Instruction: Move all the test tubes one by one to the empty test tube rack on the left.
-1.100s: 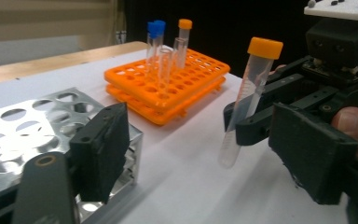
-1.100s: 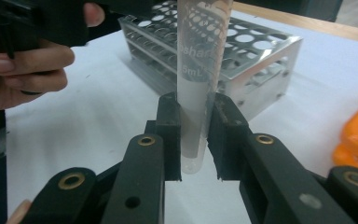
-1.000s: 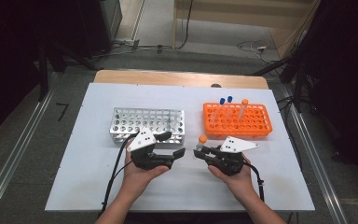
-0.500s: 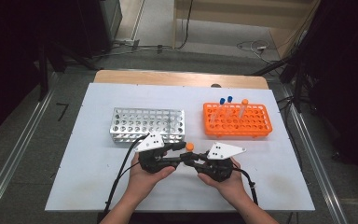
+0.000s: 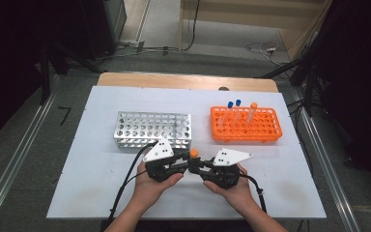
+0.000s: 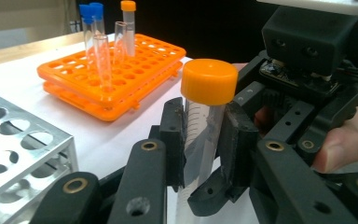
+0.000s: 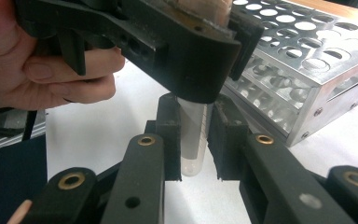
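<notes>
Meeting over the white table in the high view, the left gripper and right gripper share one orange-capped tube, just in front of the silver rack; the orange rack stands apart at right, with bare board toward the near edge.

In the left gripper view its jaws, just closing, press the tube below its cap, upright, the silver rack close at left.

In the right gripper view the jaws clamp the tube's rounded lower end, the silver rack's corner near.
</notes>
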Available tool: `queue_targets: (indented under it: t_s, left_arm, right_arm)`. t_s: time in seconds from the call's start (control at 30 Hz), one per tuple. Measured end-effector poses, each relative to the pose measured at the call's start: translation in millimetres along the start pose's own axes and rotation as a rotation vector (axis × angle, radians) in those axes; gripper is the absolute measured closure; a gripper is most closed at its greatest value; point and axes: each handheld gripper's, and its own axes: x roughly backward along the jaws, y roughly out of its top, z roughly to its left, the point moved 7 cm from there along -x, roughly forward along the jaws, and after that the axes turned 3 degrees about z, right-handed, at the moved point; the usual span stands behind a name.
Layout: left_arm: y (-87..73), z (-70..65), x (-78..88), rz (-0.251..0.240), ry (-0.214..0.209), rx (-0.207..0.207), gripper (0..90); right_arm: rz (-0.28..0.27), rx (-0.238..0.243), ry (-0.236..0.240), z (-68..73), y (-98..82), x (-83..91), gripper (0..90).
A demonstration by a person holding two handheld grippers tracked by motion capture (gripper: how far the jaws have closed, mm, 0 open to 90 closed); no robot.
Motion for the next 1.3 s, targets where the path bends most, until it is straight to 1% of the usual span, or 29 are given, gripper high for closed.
queue_targets:
  t_s: [0.1,0.13,0.2,0.23,0.27,0.3,0.33,0.4,0.43,0.47,0.57,0.6,0.63,0.67,0.73,0.77,0.8,0.83,0.87,0.9,0.93,0.97,1.0,1.03,1.07,1.17,1.2,1.3]
  left_arm:
    - [0.2,1.0,-0.9,0.004,0.008,-0.001,75.6]
    - [0.8,1.2,-1.4,0.002,0.007,0.001,75.7]
    - [2.2,1.9,-1.4,0.0,0.001,0.008,75.8]
    - [3.3,3.5,-0.8,-0.001,0.012,0.007,75.8]
    - [4.4,5.4,0.1,-0.003,0.019,0.006,75.8]
    - [5.4,6.9,0.9,-0.007,0.021,0.01,75.8]
    - [7.0,8.7,2.0,-0.015,0.022,0.018,75.9]
    - [9.1,12.7,4.4,-0.02,0.029,0.018,75.9]
    - [9.7,15.0,5.3,-0.018,0.036,0.015,75.9]
    - [10.5,17.0,5.8,-0.02,0.04,0.013,75.8]
    - [12.9,23.3,7.3,-0.029,0.055,0.018,75.9]
    - [14.1,25.6,7.4,-0.036,0.063,0.023,75.9]
    - [15.1,28.0,7.7,-0.035,0.068,0.022,75.9]
    - [16.8,30.7,7.6,-0.041,0.073,0.022,75.9]
    - [19.1,35.1,8.0,-0.042,0.086,0.017,75.9]
    - [20.7,37.4,8.2,-0.048,0.093,0.019,75.9]
    - [22.2,39.8,8.2,-0.054,0.095,0.021,75.9]
    - [23.7,42.3,8.4,-0.057,0.103,0.022,75.9]
    - [24.9,44.8,8.5,-0.058,0.11,0.019,75.9]
    - [26.2,47.0,8.5,-0.06,0.117,0.02,75.9]
    - [27.4,49.1,8.4,-0.062,0.12,0.023,75.9]
    - [28.7,51.3,8.5,-0.064,0.128,0.021,75.9]
    - [30.1,53.2,8.2,-0.068,0.132,0.021,75.9]
    - [31.3,54.7,7.9,-0.068,0.136,0.02,75.9]
    - [32.3,56.4,7.7,-0.067,0.142,0.018,75.9]
    - [35.5,61.1,6.6,-0.07,0.158,0.016,75.9]
    - [36.6,62.9,6.2,-0.072,0.163,0.021,75.9]
    - [40.0,68.6,5.0,-0.078,0.17,0.026,75.9]
  right_arm:
    - [0.0,-0.012,0.008,-1.4,-0.1,-0.2,73.2]
    - [-0.002,-0.018,0.024,-2.9,-0.3,0.0,72.8]
    - [-0.004,-0.017,0.029,-3.9,-0.2,0.5,72.3]
    - [-0.006,-0.018,0.036,-4.4,0.0,1.6,70.0]
    - [-0.014,-0.016,0.041,-5.8,0.5,3.3,65.1]
    - [-0.025,-0.02,0.031,-8.0,1.2,7.2,56.7]
    - [-0.034,-0.021,0.025,-9.6,1.8,9.9,54.3]
    - [-0.053,-0.023,0.022,-12.8,2.3,16.5,50.8]
    - [-0.053,-0.023,0.022,-12.8,2.3,16.5,50.8]
    - [-0.061,-0.026,0.019,-15.1,2.0,20.0,47.9]
    - [-0.085,-0.051,-0.007,-24.2,0.3,31.0,39.5]
    - [-0.096,-0.068,-0.021,-30.4,-1.1,38.6,35.0]
    - [-0.096,-0.068,-0.021,-30.4,-1.1,38.6,35.0]
    - [-0.099,-0.074,-0.029,-33.0,-2.2,42.5,33.1]
    - [-0.101,-0.084,-0.067,-40.7,-8.2,54.4,26.6]
    - [-0.101,-0.084,-0.067,-40.7,-8.2,54.4,26.6]
    - [-0.094,-0.089,-0.093,-45.7,-14.2,62.0,20.9]
    - [-0.086,-0.094,-0.109,-48.7,-17.5,65.6,17.7]
    - [-0.086,-0.094,-0.109,-48.7,-17.5,65.6,17.7]
    - [-0.08,-0.105,-0.131,-54.3,-23.5,73.4,12.7]
    - [-0.08,-0.105,-0.131,-54.3,-23.5,73.4,12.7]
    - [-0.079,-0.125,-0.146,-59.9,-28.7,82.1,7.8]
    - [-0.079,-0.125,-0.146,-59.9,-28.7,82.1,7.8]
    - [-0.079,-0.13,-0.152,-62.4,-31.3,86.8,6.6]
    - [-0.087,-0.146,-0.162,-67.8,-36.0,95.8,1.3]
    - [-0.098,-0.169,-0.165,-74.5,-42.9,108.8,0.0]
    - [-0.098,-0.169,-0.165,-74.5,-42.9,108.8,0.0]
    - [-0.111,-0.179,-0.187,-80.6,-46.4,119.2,0.0]
